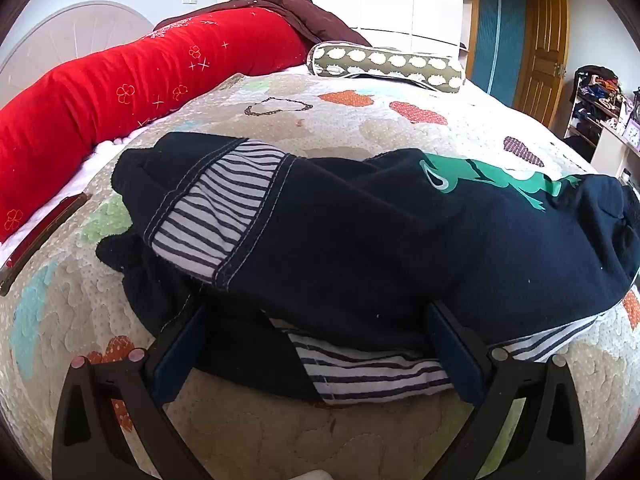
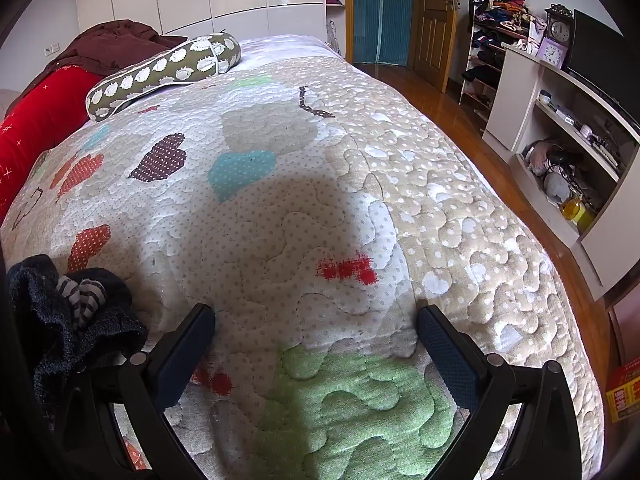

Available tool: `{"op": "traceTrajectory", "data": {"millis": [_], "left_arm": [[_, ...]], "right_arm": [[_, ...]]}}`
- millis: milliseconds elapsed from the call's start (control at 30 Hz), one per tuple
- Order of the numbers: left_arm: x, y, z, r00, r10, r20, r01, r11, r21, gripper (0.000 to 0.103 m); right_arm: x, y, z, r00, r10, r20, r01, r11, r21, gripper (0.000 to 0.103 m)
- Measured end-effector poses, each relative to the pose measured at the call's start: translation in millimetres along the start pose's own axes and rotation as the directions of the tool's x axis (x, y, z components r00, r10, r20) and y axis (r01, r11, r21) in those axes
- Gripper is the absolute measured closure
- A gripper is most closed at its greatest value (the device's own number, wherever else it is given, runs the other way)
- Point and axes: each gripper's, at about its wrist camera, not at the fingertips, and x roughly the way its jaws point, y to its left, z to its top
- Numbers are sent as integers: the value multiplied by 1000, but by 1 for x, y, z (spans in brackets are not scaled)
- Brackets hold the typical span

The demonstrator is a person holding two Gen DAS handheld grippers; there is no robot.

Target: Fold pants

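Observation:
Dark navy pants (image 1: 360, 232) with striped lining and a green print lie crumpled across the quilt (image 1: 280, 116) of a bed. My left gripper (image 1: 318, 320) points down at their near edge, open wide. The striped hem lies between its fingers (image 1: 192, 344), which do not press on it. In the right wrist view only one end of the pants (image 2: 60, 312) shows, at the lower left. My right gripper (image 2: 316, 312) hangs open over bare quilt (image 2: 280, 220) to the right of that end, with nothing between its fingers.
A long red pillow (image 1: 120, 88), a patterned bolster (image 2: 168, 68) and a maroon garment (image 2: 116, 36) lie at the head of the bed. A flat dark red object (image 1: 40, 236) rests near the pillow. The bed's right edge drops to wood floor (image 2: 452, 120) beside white shelves (image 2: 560, 120).

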Motion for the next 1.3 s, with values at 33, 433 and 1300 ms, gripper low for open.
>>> {"op": "traceTrajectory", "data": {"millis": [33, 433, 1300], "left_arm": [[0, 0, 0, 1000, 0, 2, 0, 1000, -1, 0], [-4, 5, 2, 1000, -5, 4, 5, 1000, -9, 0], [-1, -1, -1, 998, 19, 58, -18, 1000, -17, 0]], "right_arm": [[0, 0, 0, 1000, 0, 0, 0, 1000, 0, 0], [0, 0, 0, 1000, 0, 0, 0, 1000, 0, 0], [0, 0, -1, 1000, 0, 1, 0, 1000, 0, 0]]}}
